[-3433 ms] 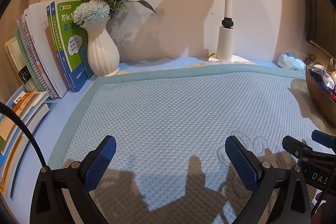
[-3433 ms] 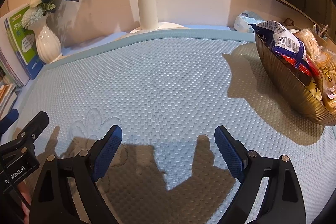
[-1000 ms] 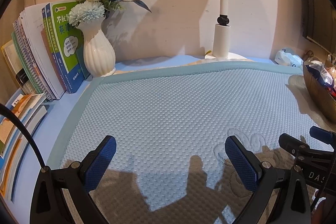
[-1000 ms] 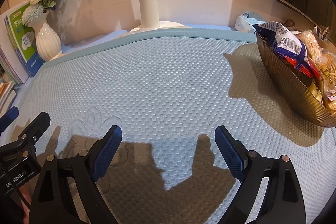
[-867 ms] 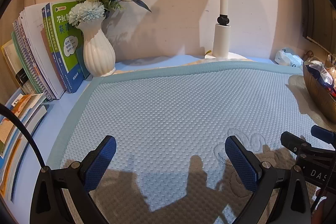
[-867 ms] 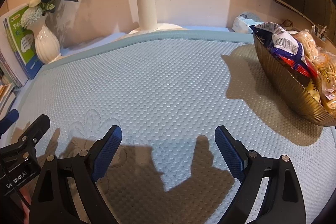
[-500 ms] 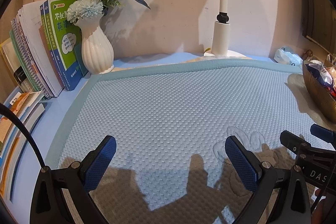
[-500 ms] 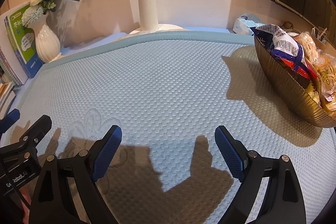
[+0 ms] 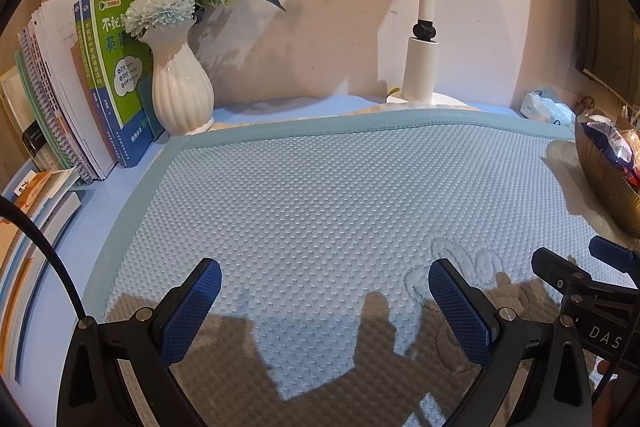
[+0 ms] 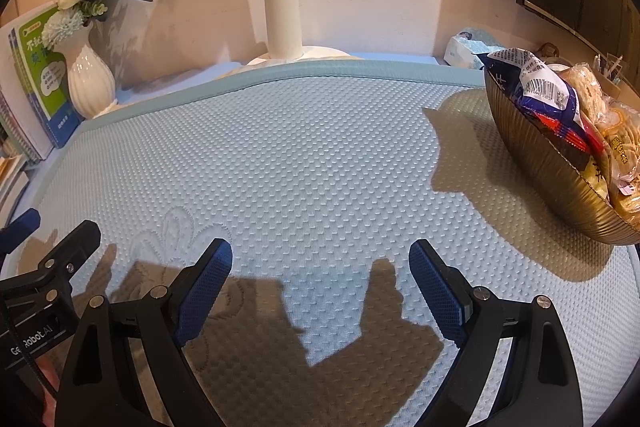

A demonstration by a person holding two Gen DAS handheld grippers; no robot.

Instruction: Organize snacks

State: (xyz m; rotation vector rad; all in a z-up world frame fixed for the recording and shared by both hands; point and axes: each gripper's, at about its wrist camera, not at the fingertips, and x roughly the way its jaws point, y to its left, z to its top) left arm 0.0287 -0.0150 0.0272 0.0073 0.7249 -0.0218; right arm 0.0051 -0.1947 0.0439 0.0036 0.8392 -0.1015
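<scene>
A gold ribbed bowl [image 10: 552, 163] stands at the right on the light blue textured mat [image 10: 300, 155]. It holds several snack packets, among them a blue and white bag [image 10: 536, 87] and pale biscuit packs [image 10: 616, 143]. The bowl also shows at the right edge of the left wrist view [image 9: 608, 179]. My right gripper [image 10: 320, 291] is open and empty, low over the mat, left of the bowl. My left gripper [image 9: 324, 303] is open and empty over the mat's near part. Each gripper shows at the edge of the other's view.
A white ribbed vase [image 9: 182, 87] with blue flowers and upright books [image 9: 100, 79] stand at the back left. More books [image 9: 28, 211] lie flat at the left. A white lamp base [image 10: 286, 23] and a tissue pack [image 10: 468, 51] are at the back.
Both views have shifted only slightly. Both grippers stay open and empty over the mat, and nothing on the table has moved.
</scene>
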